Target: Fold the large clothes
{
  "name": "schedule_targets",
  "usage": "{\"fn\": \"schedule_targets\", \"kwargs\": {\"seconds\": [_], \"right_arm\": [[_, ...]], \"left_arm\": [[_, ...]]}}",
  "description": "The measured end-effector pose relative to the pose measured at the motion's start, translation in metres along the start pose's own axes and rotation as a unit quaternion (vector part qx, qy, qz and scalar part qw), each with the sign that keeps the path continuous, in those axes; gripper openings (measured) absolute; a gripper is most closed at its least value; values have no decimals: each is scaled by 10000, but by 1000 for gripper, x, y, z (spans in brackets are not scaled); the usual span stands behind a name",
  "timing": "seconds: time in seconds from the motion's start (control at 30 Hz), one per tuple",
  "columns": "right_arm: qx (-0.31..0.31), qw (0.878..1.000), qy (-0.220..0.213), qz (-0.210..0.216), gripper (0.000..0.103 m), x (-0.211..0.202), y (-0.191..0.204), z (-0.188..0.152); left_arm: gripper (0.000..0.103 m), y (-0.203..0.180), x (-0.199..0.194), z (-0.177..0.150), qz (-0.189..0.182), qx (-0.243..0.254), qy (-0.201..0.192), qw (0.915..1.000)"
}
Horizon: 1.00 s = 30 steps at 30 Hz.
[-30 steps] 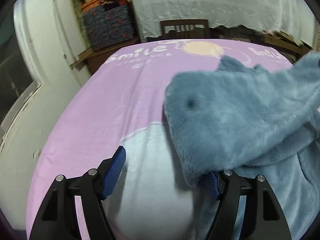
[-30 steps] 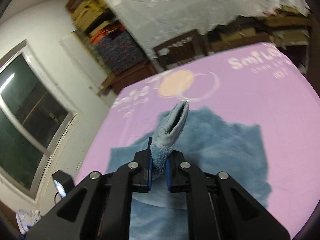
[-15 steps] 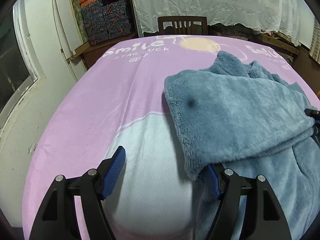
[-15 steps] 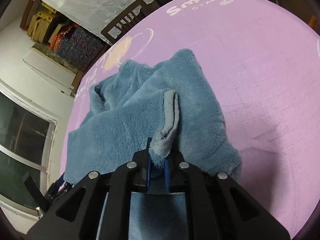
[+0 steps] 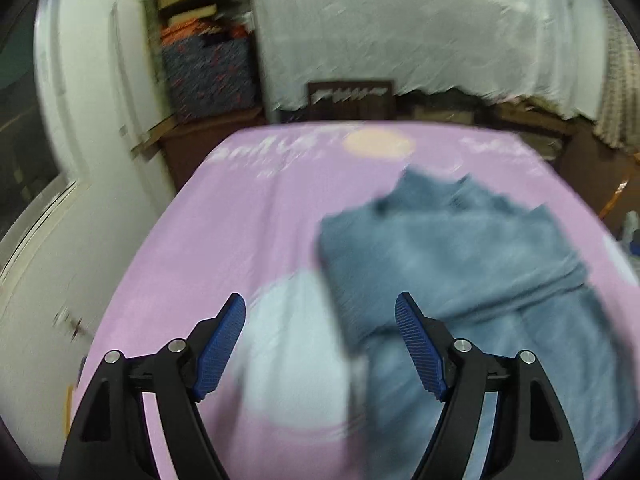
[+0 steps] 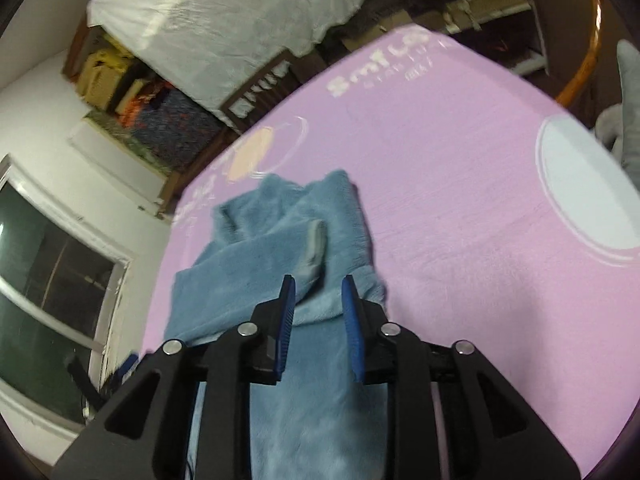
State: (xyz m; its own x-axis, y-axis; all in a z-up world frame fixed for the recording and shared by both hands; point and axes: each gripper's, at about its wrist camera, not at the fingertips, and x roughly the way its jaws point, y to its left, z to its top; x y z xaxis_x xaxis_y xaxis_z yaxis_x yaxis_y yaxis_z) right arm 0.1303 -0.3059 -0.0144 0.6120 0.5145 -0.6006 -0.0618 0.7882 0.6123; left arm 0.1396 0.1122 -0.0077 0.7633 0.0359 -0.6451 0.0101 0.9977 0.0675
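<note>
A blue fleece garment [image 5: 460, 264] lies on the pink bedspread [image 5: 240, 220], its upper part folded down over the lower part. My left gripper [image 5: 320, 320] is open and empty, raised above the garment's left edge. In the right wrist view the same garment [image 6: 264, 248] lies folded, a grey-lined cuff [image 6: 314, 248] resting on top. My right gripper [image 6: 318, 300] is open and empty, just behind the cuff and above the fleece.
The pink bedspread [image 6: 440, 200] stretches to the right with a pale circle print [image 6: 580, 192]. A wooden chair [image 5: 352, 100] and stacked boxes [image 5: 208, 72] stand beyond the far edge. A white wall and window [image 6: 48, 280] are on the left.
My right gripper has opened and let go of the cuff, which now lies on the garment. My left gripper has lifted and drawn back from the garment's edge.
</note>
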Motion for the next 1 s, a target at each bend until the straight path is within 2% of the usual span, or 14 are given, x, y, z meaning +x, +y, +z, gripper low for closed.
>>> {"fn": "schedule_targets", "kwargs": {"seconds": [0.13,0.23,0.4,0.5,0.57,0.63,0.7,0.8,0.9,1.0], "right_arm": [[-439,9979,119,461,22,3,44,-2],[-667,9954,277,630,22,36,75,3],[-521,9938,721,671,22,110,89,11],[-218,9926,1004,641,22,152,75,15],[-29,9909,1178,645,22,168,62,10],[84,9892,1300,672,12,179,48,5],[189,9878,1329,785,0,181,35,4],[673,9829,1336,1071,0,172,7,6],[879,9835,1170,1059,0,158,-15,8],[1058,9829,1065,1067,0,147,-32,8]], "left_arm": [[78,-45,6,32,-642,329,-207,9972],[78,-70,30,44,-926,432,-54,9948],[78,-79,79,40,-913,341,299,9948],[78,-66,115,30,-878,103,720,9935],[78,-59,129,24,-991,71,859,9913],[78,-54,126,23,-1087,57,834,9906],[78,-55,127,21,-1109,181,832,9902],[78,-54,128,20,-1151,220,832,9896],[77,-49,125,19,-1201,192,823,9892],[77,-51,114,16,-1047,297,757,9912]]}}
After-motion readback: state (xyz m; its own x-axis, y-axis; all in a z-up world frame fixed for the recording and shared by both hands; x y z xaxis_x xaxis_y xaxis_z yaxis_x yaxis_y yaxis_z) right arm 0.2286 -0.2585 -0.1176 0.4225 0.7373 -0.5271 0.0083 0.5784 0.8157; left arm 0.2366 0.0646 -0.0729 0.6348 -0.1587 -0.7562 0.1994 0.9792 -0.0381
